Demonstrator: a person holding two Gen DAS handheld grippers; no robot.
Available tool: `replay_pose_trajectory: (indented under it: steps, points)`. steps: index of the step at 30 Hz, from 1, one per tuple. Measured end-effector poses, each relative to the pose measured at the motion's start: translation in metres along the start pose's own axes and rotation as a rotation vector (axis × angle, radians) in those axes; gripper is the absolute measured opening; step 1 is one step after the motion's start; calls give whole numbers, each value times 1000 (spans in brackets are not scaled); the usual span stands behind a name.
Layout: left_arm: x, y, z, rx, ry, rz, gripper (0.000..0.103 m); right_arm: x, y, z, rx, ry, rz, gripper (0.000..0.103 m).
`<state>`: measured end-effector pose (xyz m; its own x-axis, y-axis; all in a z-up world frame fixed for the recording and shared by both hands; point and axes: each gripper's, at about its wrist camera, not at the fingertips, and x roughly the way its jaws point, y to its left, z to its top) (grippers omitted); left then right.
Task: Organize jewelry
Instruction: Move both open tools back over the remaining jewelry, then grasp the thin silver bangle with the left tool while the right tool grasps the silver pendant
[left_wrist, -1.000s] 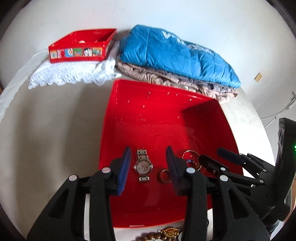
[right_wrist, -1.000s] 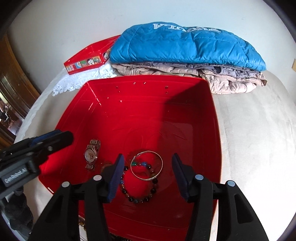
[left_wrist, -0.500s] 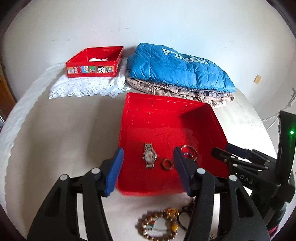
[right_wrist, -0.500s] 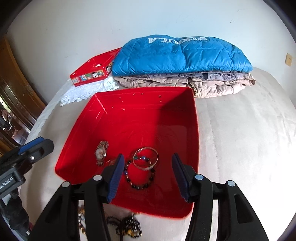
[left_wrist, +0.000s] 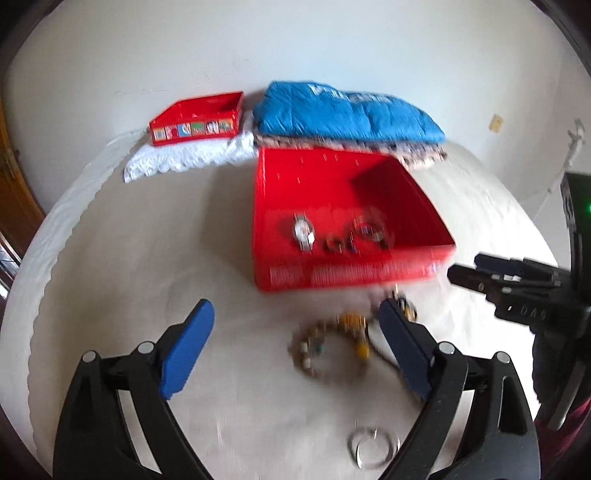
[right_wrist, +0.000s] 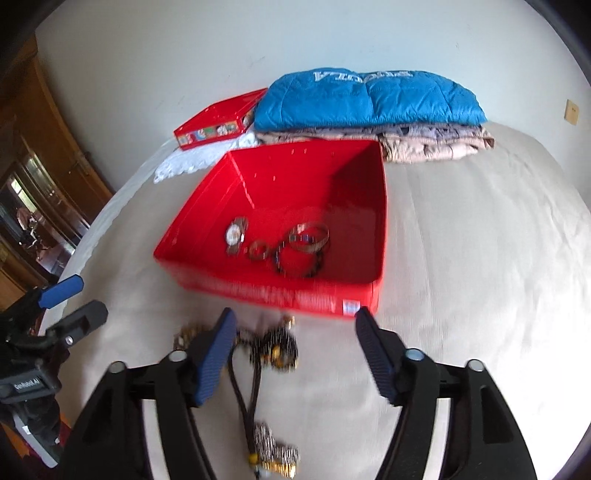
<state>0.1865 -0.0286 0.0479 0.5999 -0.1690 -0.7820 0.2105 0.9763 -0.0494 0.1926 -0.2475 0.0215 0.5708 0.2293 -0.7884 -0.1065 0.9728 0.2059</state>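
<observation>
A large red tray (left_wrist: 354, 275) (right_wrist: 280, 295) on the cream bedcover holds a wristwatch (left_wrist: 303, 230) (right_wrist: 234, 234), a small ring (left_wrist: 334, 244) (right_wrist: 258, 250), a metal bangle (left_wrist: 371, 229) (right_wrist: 309, 236) and a dark bead bracelet (right_wrist: 297, 260). In front of the tray lie a wooden bead bracelet (left_wrist: 314, 349), a dark cord necklace with ornaments (right_wrist: 273, 349) and a clear ring (left_wrist: 373, 445). My left gripper (left_wrist: 295, 343) is open and empty above the bead bracelet. My right gripper (right_wrist: 295, 350) is open and empty above the necklace.
A small red tin (left_wrist: 197, 120) (right_wrist: 218, 123) sits on white lace cloth (left_wrist: 184, 158) at the back left. A folded blue jacket (left_wrist: 347, 110) (right_wrist: 369, 98) on beige clothes lies behind the tray. A wooden cabinet (right_wrist: 33, 184) stands at left.
Both grippers have pulled back out of the tray toward me, open throughout. The loose jewelry in front of the tray has come into view.
</observation>
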Motion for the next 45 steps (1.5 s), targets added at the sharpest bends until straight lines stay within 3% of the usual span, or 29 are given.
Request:
replay_pose_trajectory:
  steps: [6, 14, 22, 33, 36, 41, 45]
  points:
    - [8, -9, -54, 26, 114, -37, 91, -8, -6, -39, 22, 31, 14, 94]
    - [16, -22, -103, -19, 222, -82, 91, -5, -14, -72, 57, 108, 21, 94]
    - [14, -42, -126, 9, 233, -79, 91, -9, -23, -93, 88, 119, 29, 94]
    - [33, -59, -130, 27, 266, -66, 90, -15, -22, -100, 75, 111, 40, 94]
    - [35, -60, -131, 39, 268, -38, 82, -12, -24, -99, 78, 117, 39, 94]
    - [34, -49, -125, 6, 252, -6, 47, -7, -25, -98, 88, 129, 62, 94]
    - [36, -41, -122, -9, 256, -34, 47, -2, -24, -97, 91, 145, 79, 83]
